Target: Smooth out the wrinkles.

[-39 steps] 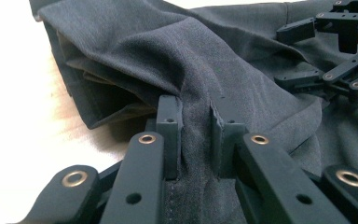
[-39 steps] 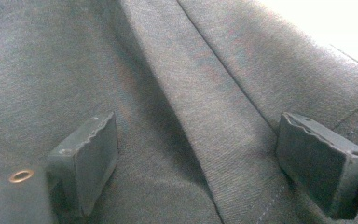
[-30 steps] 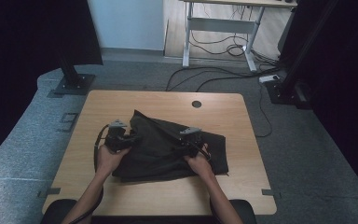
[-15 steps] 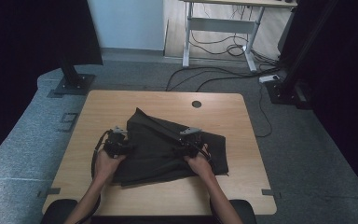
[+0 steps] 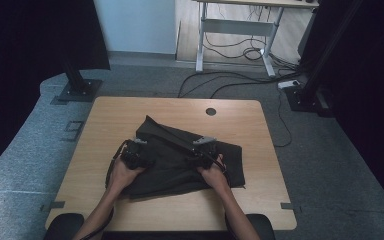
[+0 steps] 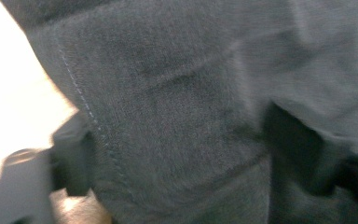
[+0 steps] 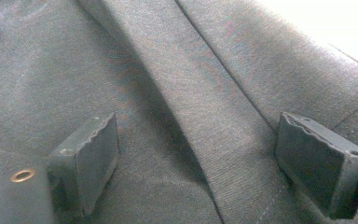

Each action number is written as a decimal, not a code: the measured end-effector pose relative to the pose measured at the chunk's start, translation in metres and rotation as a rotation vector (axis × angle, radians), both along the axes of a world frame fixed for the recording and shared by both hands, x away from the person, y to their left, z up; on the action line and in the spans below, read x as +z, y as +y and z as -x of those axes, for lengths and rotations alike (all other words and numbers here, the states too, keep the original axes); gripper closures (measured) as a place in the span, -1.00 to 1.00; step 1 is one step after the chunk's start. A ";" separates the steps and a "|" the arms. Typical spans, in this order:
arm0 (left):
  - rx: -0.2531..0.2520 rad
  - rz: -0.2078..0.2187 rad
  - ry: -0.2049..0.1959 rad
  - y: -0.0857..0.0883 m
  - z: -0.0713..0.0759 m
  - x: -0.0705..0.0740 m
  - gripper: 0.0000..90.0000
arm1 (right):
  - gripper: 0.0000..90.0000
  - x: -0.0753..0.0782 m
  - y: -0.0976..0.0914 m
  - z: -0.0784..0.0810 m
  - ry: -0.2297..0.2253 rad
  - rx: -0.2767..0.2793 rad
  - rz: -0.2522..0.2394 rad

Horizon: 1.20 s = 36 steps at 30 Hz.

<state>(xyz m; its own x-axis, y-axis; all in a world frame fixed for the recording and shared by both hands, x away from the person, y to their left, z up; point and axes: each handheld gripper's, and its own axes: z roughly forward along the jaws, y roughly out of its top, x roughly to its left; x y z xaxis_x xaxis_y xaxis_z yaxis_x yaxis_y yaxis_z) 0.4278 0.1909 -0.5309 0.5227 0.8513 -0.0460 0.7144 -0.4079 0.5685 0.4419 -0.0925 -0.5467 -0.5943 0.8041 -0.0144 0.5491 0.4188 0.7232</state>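
Note:
A dark grey garment (image 5: 177, 162) lies crumpled in the middle of the wooden table (image 5: 110, 115). My left gripper (image 5: 135, 155) sits low at the garment's left edge. Its jaws have just been opening, and a stitched hem (image 6: 135, 140) of the cloth drapes loosely over them beside the one finger (image 6: 23, 186) that shows. My right gripper (image 7: 198, 126) rests on the garment's right part (image 5: 203, 152). It stands open, its pads (image 7: 93, 149) wide apart, with a raised fold of cloth (image 7: 205, 107) running between them untouched.
The table has a round cable hole (image 5: 210, 111) near its far edge. Bare wood runs along the far side and along the near edge (image 5: 180, 210). Beyond the table are a stand base (image 5: 77, 90), floor cables (image 5: 240, 75) and another desk's legs (image 5: 200, 40).
My left gripper has come down and a little toward the person, settling onto the garment's left edge. The right gripper and hand have stayed where they were.

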 end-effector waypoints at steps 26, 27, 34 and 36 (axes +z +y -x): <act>-0.197 0.141 -0.103 -0.041 -0.002 0.097 0.72 | -0.70 0.000 0.002 0.001 0.001 -0.011 0.001; -0.211 0.137 -0.108 -0.048 -0.002 0.102 0.72 | -0.70 0.000 0.002 0.001 0.000 -0.012 0.000; -0.294 0.139 -0.126 -0.089 0.000 0.111 0.72 | -0.69 0.000 0.008 0.001 -0.001 -0.020 0.002; -0.307 0.150 -0.121 -0.096 0.000 0.110 0.72 | -0.69 0.000 0.008 0.001 -0.002 -0.017 0.002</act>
